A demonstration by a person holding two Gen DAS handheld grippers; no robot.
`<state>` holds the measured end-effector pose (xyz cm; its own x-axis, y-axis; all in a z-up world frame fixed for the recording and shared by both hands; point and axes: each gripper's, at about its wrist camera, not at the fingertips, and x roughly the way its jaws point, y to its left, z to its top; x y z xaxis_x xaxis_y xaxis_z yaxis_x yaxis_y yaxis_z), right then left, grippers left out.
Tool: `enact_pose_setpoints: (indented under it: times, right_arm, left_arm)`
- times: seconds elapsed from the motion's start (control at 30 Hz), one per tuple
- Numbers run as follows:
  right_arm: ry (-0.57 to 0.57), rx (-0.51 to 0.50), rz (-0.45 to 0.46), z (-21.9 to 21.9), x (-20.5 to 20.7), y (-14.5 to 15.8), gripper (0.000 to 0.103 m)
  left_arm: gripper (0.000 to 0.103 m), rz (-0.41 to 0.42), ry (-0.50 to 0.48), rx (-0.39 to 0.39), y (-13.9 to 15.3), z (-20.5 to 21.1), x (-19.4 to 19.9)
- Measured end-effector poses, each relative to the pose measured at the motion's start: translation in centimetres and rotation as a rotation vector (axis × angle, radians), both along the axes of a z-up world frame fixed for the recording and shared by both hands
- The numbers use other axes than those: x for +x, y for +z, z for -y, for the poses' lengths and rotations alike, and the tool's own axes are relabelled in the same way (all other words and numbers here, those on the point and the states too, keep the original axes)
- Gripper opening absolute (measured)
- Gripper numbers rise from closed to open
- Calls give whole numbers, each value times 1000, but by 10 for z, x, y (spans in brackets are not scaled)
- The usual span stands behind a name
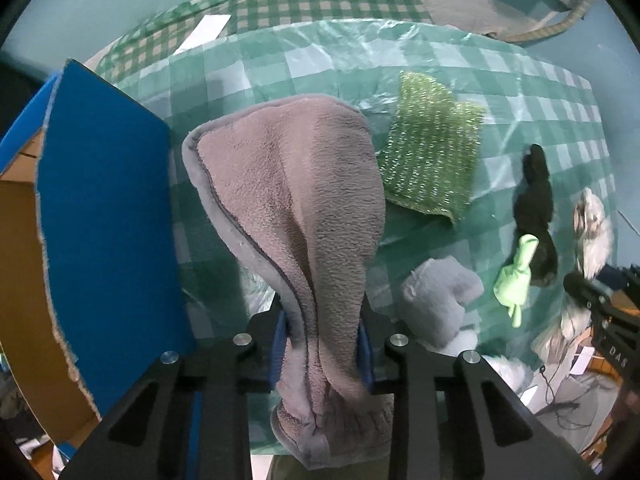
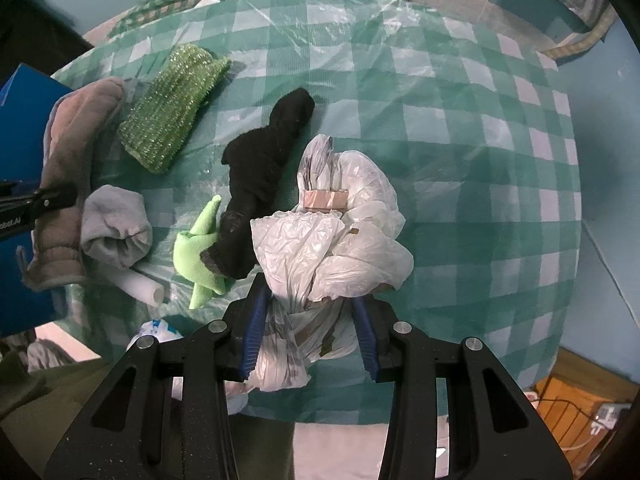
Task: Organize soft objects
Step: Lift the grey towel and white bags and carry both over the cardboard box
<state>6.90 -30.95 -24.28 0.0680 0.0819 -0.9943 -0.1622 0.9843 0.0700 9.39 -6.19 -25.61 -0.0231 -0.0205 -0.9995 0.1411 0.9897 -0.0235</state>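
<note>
While the left gripper (image 1: 324, 344) pinched a brown mitt (image 1: 296, 200) between its fingers (image 1: 280, 340), the right gripper (image 2: 310, 340) clamped a plastic bag (image 2: 340, 240) above the desk (image 2: 480, 160). At ten o'clock lay a black sock (image 2: 264, 160), and farther off a green scrubber (image 2: 172, 108).

Teal wall (image 2: 608, 128), green checked tablecloth (image 2: 460, 160), grey bed edge (image 1: 452, 4)
</note>
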Motion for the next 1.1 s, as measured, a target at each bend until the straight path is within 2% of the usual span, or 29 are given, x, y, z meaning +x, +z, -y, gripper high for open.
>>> enact_pose_setpoints:
  times: [0.23, 0.47, 0.63, 1.1]
  right_arm:
    - [33, 1, 53, -16, -10, 28, 40]
    - [73, 8, 94, -21, -15, 33, 40]
    - [103, 3, 111, -32, -16, 45, 40]
    - [199, 24, 161, -67, -7, 91, 40]
  left_arm:
    - [29, 60, -82, -1, 35, 11, -25]
    - [29, 106, -109, -18, 64, 2, -44]
    - [29, 152, -140, 6, 86, 9, -60]
    - [29, 220, -87, 16, 132, -15, -69]
